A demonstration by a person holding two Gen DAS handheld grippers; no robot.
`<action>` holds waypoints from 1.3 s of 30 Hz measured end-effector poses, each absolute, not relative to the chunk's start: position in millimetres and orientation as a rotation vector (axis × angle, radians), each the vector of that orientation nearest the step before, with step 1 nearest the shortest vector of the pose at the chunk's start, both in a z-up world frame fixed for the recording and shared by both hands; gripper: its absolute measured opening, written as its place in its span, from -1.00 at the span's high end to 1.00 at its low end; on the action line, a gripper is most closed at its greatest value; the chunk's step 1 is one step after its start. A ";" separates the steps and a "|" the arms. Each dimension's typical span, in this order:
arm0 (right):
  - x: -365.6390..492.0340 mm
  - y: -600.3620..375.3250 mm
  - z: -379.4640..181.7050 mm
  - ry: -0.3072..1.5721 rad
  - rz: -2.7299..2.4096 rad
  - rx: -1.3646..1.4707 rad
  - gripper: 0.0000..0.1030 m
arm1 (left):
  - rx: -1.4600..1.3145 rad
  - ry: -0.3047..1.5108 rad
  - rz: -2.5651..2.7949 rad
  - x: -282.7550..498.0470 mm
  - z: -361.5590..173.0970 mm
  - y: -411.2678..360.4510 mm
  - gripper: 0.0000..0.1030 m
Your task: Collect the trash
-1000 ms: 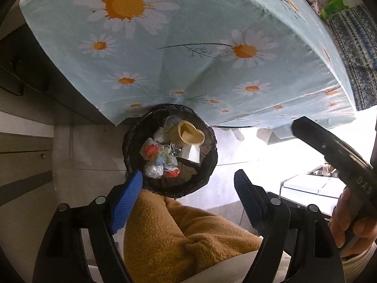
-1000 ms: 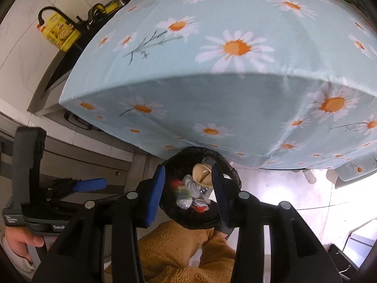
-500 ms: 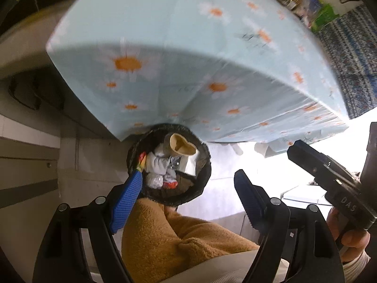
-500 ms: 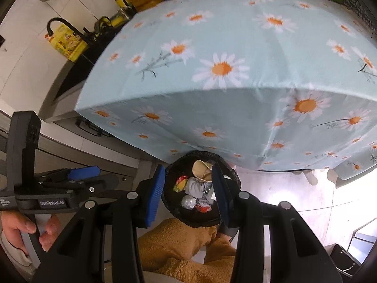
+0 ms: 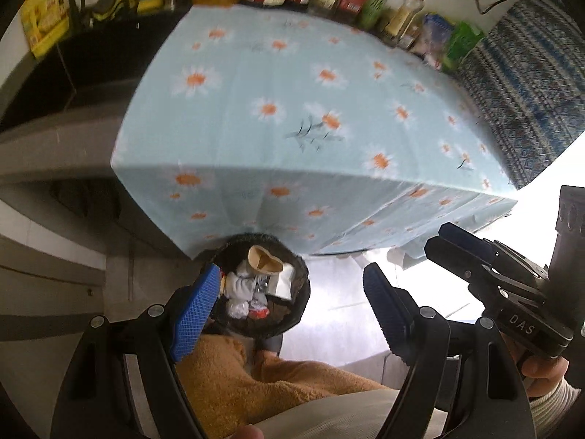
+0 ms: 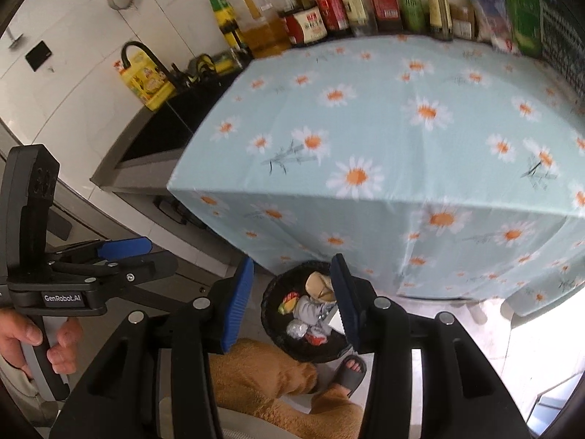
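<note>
Left gripper point(image 5: 289, 292) spread and empty; right gripper point(image 6: 292, 300) opening (nothing between) above the full trash bin point(image 6: 272, 314) near the table point(image 6: 384, 117).

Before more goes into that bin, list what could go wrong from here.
1. The trash bin looks nearly full, with a crushed paper cup near its rim; more trash may spill onto the floor.
2. The bin sits partly under the hanging tablecloth, so a drop from above could catch the cloth.
3. A sandalled foot rests beside the bin and could knock it.
</note>
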State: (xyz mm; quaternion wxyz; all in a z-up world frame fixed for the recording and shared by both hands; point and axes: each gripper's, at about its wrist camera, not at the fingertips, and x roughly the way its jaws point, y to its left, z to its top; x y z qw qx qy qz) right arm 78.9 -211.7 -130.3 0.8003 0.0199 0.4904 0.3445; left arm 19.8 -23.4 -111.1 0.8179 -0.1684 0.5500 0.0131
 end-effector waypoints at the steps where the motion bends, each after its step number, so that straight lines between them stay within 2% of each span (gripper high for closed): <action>1: 79.8 -213.5 -126.3 1.042 0.738 0.045 0.04 | -0.354 1.163 0.029 20.1 -105.7 -24.8 -0.51; 9: 88.6 -232.4 -91.2 0.976 0.712 0.072 0.03 | -0.281 1.096 0.010 29.8 -62.2 -38.0 -0.51; 14: 89.1 -241.4 -66.4 0.916 0.686 0.087 -0.01 | -0.247 1.060 -0.001 34.9 -41.1 -38.6 -0.51; 16: 89.7 -245.0 -55.0 0.894 0.674 0.089 -0.10 | -0.246 1.041 0.003 35.1 -33.2 -37.0 -0.51; 22: 90.8 -252.4 -29.7 0.849 0.636 0.068 -0.10 | -0.231 0.996 -0.021 35.4 -14.1 -35.5 -0.51; 39: 86.2 -244.9 -11.2 0.821 0.642 0.066 -0.14 | -0.184 0.949 -0.018 27.5 10.5 -37.9 -0.51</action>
